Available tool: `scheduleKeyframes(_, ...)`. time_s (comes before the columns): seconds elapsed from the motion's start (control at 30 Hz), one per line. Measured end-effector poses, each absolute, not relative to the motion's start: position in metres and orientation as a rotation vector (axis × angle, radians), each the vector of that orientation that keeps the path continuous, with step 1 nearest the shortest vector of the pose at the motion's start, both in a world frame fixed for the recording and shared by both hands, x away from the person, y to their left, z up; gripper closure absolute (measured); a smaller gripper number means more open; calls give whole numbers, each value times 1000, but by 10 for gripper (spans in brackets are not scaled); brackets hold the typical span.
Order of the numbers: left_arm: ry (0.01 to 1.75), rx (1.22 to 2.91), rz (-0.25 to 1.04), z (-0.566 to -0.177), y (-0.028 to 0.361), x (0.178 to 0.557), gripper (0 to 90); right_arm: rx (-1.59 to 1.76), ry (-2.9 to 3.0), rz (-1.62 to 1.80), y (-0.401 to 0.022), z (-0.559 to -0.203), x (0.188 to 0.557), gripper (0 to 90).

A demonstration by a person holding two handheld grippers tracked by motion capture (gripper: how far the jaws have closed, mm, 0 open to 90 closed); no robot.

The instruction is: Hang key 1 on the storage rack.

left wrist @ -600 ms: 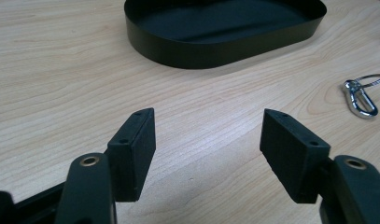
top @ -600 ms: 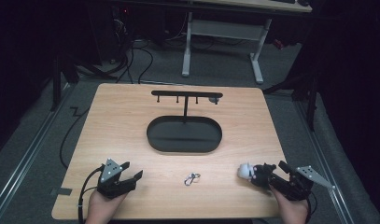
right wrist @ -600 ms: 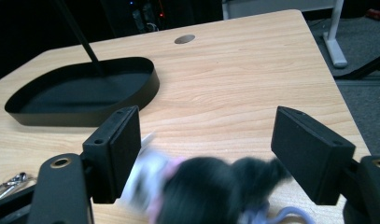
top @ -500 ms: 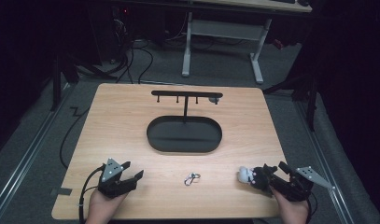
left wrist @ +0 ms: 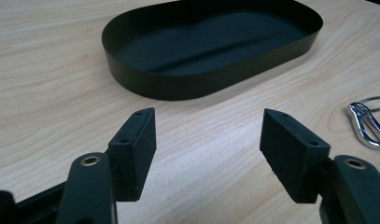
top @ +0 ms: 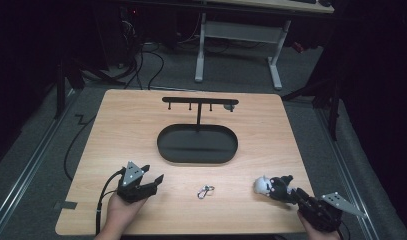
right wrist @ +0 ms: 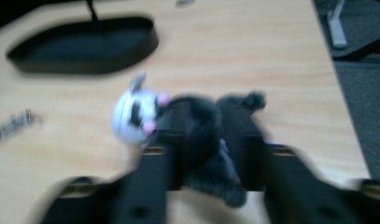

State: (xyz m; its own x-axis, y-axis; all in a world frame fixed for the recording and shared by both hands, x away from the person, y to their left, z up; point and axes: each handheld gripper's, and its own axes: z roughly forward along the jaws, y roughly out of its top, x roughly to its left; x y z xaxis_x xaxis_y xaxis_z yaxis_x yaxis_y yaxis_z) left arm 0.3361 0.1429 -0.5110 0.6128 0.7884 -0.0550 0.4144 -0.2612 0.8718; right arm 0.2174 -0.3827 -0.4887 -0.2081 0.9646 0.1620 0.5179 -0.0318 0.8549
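Right gripper (top: 283, 187) pinching a plush toy (top: 269, 185) near the table's front right corner.

The toy (white head, dark furry body) (right wrist: 178, 128) lies low over the wooden table (top: 141, 125), its body squeezed between the two black jaws and its head poking out past them toward the table's middle; the right gripper view is blurred, so whether it touches the wood I cannot tell. Just left of it on the bare wood lies a small metal clip (top: 206, 191), apart from both tools. Beyond the clip sits a black oval tray (top: 163, 145), with a thin T-shaped rack (top: 198, 102) rising at its far edge. At the front left, the left gripper (top: 150, 184) rests in a hand with its jaws spread wide, nothing between them, pointing toward the tray (left wrist: 145, 86); the clip (left wrist: 367, 123) shows off to its right.
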Motion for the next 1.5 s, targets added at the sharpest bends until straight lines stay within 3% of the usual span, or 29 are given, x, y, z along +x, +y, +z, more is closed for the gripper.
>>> scheduleKeyframes(0.03, 961, 1887, 494, -511, 143, 336, 367, 1555, 1751, 1171, -383, -489, 217, 819)
scheduleKeyframes(0.07, 960, 1885, 490, -511, 141, 339, 367, 1556, 1794, 1136, -377, -491, 214, 900)
scheduleKeyframes(0.57, 956, 1891, 500, -511, 145, 335, 368, 1654, 1921, 984, -378, -515, 227, 900)
scheduleKeyframes(1.2, 1129, 1820, 569, -514, 207, 291, 371, 1508, 2041, 934, -341, -520, 319, 900)
scheduleKeyframes(1.37, 1122, 1817, 559, -514, 205, 292, 371, 1496, 2026, 945, -339, -515, 317, 900)
scheduleKeyframes(1.5, 1081, 1820, 553, -511, 193, 301, 372, 1466, 2004, 1019, -336, -502, 293, 900)
